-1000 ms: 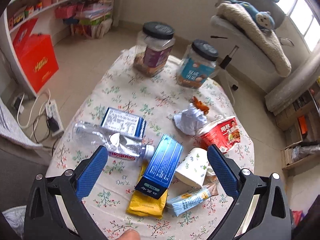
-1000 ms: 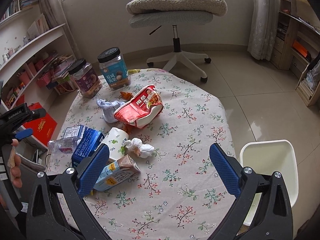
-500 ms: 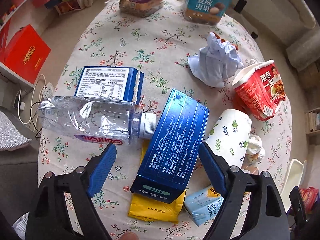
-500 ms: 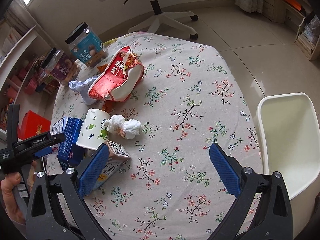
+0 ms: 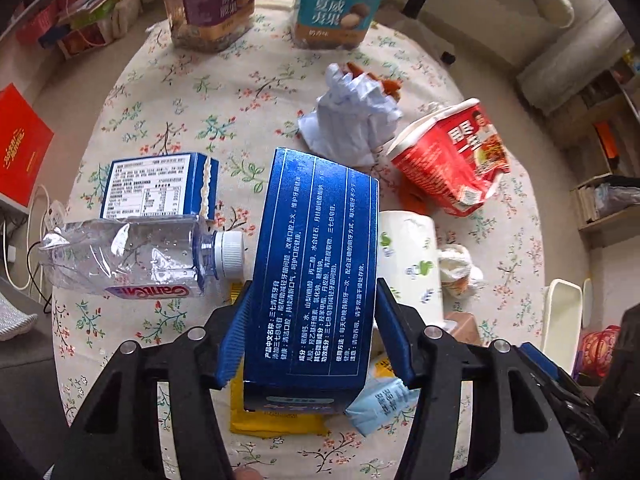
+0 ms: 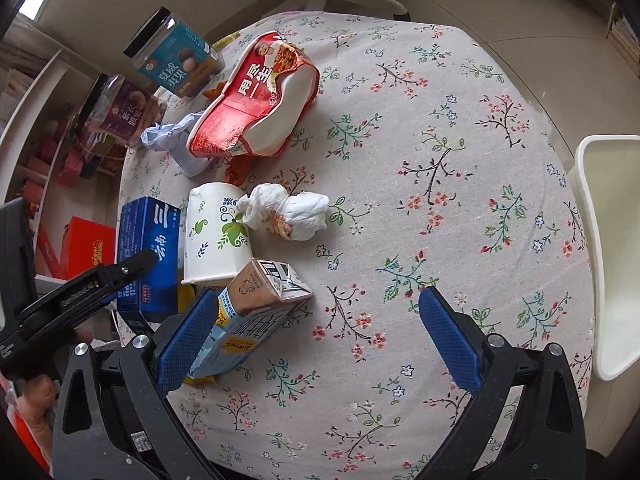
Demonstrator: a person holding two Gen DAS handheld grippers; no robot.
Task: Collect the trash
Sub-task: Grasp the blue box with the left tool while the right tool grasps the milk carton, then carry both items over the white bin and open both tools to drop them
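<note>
The round surface under its flowered cloth carries a heap of litter crowded toward its left edge, with a white bin standing just off its right edge. Biggest of the litter is the crushed red noodle tub, thin-walled and already buckled, best pinched at its rim. Next comes the blue carton, lying near the left edge and the near edge; the left gripper is clamped across its near end, both pads pressed flat on the long side faces. It looks like light, hollow card that will dent under a hard squeeze, so the end, where the folded flaps stiffen it, seems the sound place to hold. The clear bottle lies beside it on its side, slippery and springy, safest taken at the neck. The paper cup lies tipped over, soft-walled. The small milk carton sits just by the right gripper, whose jaws stand wide apart and grasp nothing. Smallest is the wadded tissue, weightless and soft anywhere.
</note>
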